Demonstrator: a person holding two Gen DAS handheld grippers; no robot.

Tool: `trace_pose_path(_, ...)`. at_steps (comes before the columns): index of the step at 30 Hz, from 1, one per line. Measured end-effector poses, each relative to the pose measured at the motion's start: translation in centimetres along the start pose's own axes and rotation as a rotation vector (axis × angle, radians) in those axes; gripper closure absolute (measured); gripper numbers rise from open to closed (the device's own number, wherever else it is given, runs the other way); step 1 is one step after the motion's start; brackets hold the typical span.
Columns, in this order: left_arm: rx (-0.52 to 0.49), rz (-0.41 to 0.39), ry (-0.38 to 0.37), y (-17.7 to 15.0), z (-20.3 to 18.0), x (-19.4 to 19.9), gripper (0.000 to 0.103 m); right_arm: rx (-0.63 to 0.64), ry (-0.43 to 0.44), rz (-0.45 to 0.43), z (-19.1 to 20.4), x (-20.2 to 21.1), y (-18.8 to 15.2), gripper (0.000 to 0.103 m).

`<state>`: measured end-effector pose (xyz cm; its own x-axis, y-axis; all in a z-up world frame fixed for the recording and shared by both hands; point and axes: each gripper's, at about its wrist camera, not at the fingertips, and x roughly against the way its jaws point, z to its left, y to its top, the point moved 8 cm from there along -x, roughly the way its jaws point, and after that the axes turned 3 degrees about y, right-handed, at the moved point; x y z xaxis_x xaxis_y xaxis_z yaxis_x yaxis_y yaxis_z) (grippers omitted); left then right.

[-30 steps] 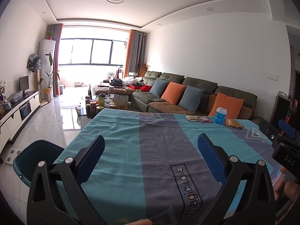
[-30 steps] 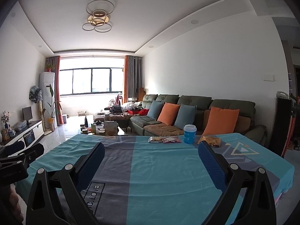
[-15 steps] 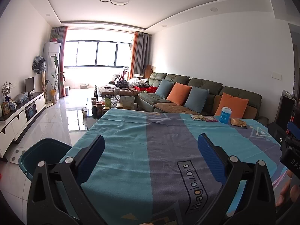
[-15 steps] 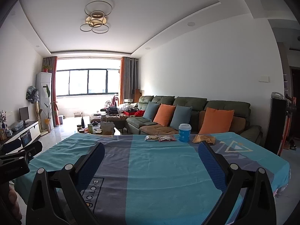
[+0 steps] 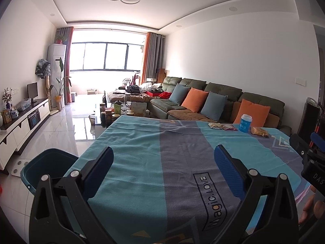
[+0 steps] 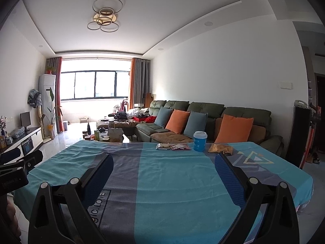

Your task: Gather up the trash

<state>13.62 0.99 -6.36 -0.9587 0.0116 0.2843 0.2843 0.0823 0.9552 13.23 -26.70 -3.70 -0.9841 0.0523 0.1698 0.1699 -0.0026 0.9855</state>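
Observation:
At the far edge of the table with the teal and grey cloth [image 6: 172, 183] lies the trash: two flat snack wrappers [image 6: 173, 146], a blue paper cup with a white lid [image 6: 199, 141] and a crumpled golden wrapper [image 6: 221, 148]. The left wrist view shows the same wrappers [image 5: 222, 126], cup [image 5: 245, 122] and golden wrapper [image 5: 259, 131] at the far right. My left gripper [image 5: 163, 158] is open above the near left part of the cloth. My right gripper [image 6: 164, 165] is open too, well short of the trash. Nothing is between either pair of fingers.
A dark teal bin [image 5: 43, 167] stands on the floor beside the table's left edge. Behind the table runs a green sofa [image 6: 207, 113] with orange and blue cushions. A cluttered coffee table [image 5: 119, 109] and a TV cabinet [image 5: 24, 118] stand further off.
Both grippers have tipped slightly downward, so the room sits higher in both views and the ceiling light has dropped lower in the right view. Both stay open; the trash has not moved.

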Motion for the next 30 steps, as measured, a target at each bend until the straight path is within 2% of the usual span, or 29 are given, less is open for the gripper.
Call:
trace_pose_path(14,-0.004,-0.035,0.036,0.09,0.33,0.5,0.006,0.001,-0.004,0.018,0.13,-0.21,-0.34,0.007)
trace_pose_path(30,-0.007,-0.028,0.004,-0.03,0.04,0.36,0.005,-0.005,-0.003,0.02,0.01,-0.34,-0.25,0.007)
